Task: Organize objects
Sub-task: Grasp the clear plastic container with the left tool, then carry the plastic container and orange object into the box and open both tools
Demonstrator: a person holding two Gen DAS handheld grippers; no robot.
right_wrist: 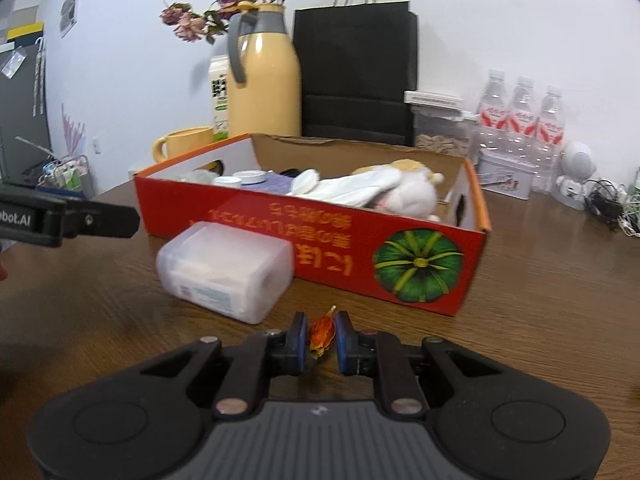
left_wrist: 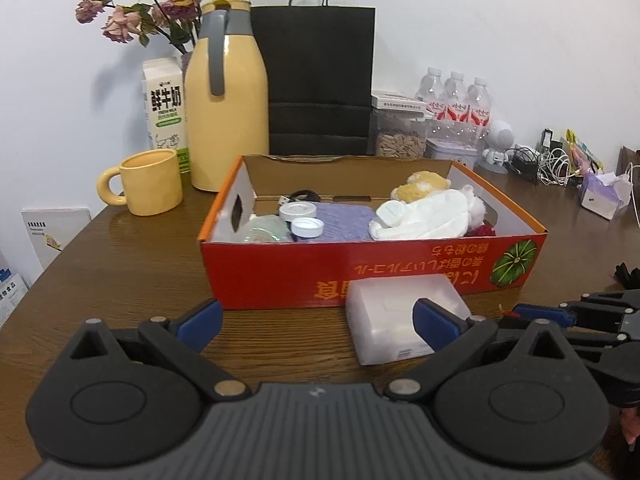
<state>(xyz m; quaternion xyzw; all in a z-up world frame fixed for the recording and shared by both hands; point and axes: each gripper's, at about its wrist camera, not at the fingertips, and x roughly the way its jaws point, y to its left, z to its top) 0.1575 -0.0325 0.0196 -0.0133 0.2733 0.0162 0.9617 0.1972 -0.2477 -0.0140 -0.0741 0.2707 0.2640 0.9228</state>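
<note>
My right gripper [right_wrist: 321, 340] is shut on a small orange wrapped candy [right_wrist: 322, 332], low over the wooden table just in front of the red cardboard box [right_wrist: 424, 240]. A white translucent pack [right_wrist: 224, 268] lies against the box's front wall, left of the candy. My left gripper [left_wrist: 318, 324] stands wide open with nothing between its pads; its right pad overlaps the pack [left_wrist: 396, 300] in the left wrist view. The box [left_wrist: 280, 272] holds a plush toy [left_wrist: 428, 216], white-capped jars [left_wrist: 306, 227] and a purple cloth [left_wrist: 344, 222]. The right gripper [left_wrist: 524, 312] shows at the right edge of that view.
Behind the box stand a yellow mug [left_wrist: 150, 186], a yellow thermos jug [left_wrist: 226, 96], a milk carton [left_wrist: 164, 108], a black paper bag [left_wrist: 316, 76], a jar of seeds [left_wrist: 400, 136], water bottles [left_wrist: 456, 100] and tangled cables [left_wrist: 552, 164]. Bare wood lies left of the box.
</note>
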